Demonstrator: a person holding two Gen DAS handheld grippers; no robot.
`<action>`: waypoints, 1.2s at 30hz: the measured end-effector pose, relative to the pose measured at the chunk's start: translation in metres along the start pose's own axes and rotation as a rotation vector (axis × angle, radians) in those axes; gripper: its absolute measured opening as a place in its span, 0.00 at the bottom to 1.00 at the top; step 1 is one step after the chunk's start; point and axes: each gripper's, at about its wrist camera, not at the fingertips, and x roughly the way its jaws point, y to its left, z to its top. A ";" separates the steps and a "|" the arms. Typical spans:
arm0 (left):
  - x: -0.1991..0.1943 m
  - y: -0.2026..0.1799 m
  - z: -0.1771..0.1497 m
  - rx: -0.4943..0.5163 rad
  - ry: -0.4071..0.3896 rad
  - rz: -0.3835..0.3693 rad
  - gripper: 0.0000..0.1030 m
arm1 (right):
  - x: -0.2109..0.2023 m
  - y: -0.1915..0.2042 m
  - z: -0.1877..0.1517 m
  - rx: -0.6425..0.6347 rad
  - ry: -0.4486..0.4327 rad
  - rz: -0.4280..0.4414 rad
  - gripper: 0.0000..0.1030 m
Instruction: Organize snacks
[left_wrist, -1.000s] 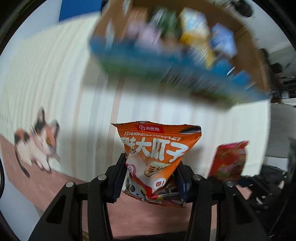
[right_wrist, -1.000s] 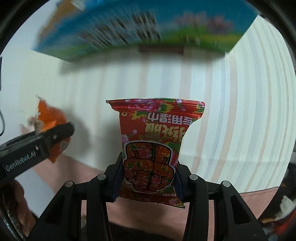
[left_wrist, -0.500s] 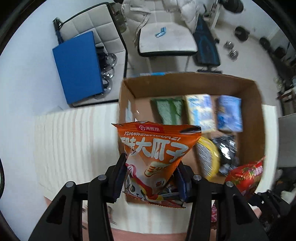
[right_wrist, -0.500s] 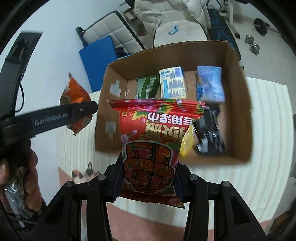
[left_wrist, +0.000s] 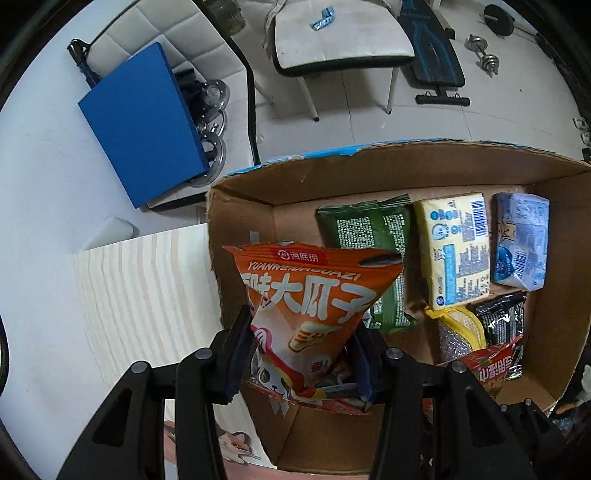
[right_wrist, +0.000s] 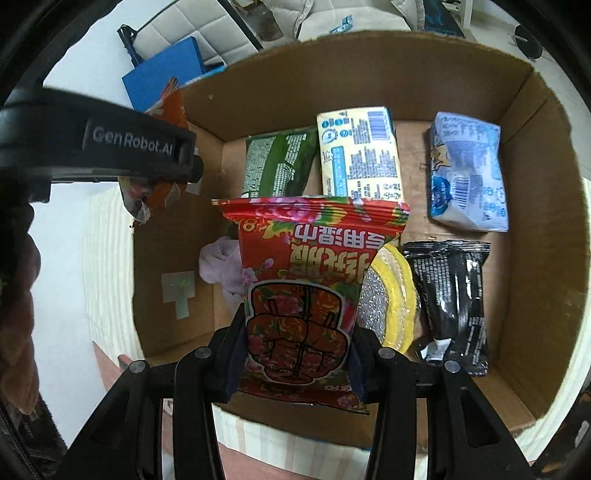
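My left gripper (left_wrist: 301, 354) is shut on an orange sunflower-seed bag (left_wrist: 314, 310), held over the near left corner of an open cardboard box (left_wrist: 369, 173). My right gripper (right_wrist: 297, 354) is shut on a red flowered snack bag (right_wrist: 306, 280), hanging above the middle of the same box (right_wrist: 546, 184). On the box floor lie a green pack (right_wrist: 277, 162), a yellow pack (right_wrist: 360, 155), a pale blue pack (right_wrist: 467, 173), a black pack (right_wrist: 452, 291) and a yellow-rimmed silvery pouch (right_wrist: 391, 299). The left gripper's body (right_wrist: 110, 147) shows at the right wrist view's left.
The box stands on a pale striped tablecloth (left_wrist: 147, 295). Beyond the table's far edge are a blue board (left_wrist: 144, 122), a white chair (left_wrist: 340, 33) and dumbbells (left_wrist: 484, 55) on a tiled floor. A pinkish cloth (right_wrist: 221, 266) lies inside the box. A hand (right_wrist: 18, 314) holds the left gripper.
Both grippers swung up from low beside the box to looking down into it, then closed in. Each bag now hangs lower over the box and fills more of the view.
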 end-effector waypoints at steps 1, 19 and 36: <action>0.004 0.000 0.003 -0.003 0.005 -0.001 0.44 | 0.003 0.000 0.001 -0.003 0.003 -0.005 0.47; -0.004 0.013 0.001 -0.045 -0.010 -0.074 0.95 | 0.002 0.004 0.004 -0.002 0.011 -0.108 1.00; -0.056 0.016 -0.087 -0.100 -0.198 -0.103 0.96 | -0.053 -0.022 -0.029 0.032 -0.074 -0.222 1.00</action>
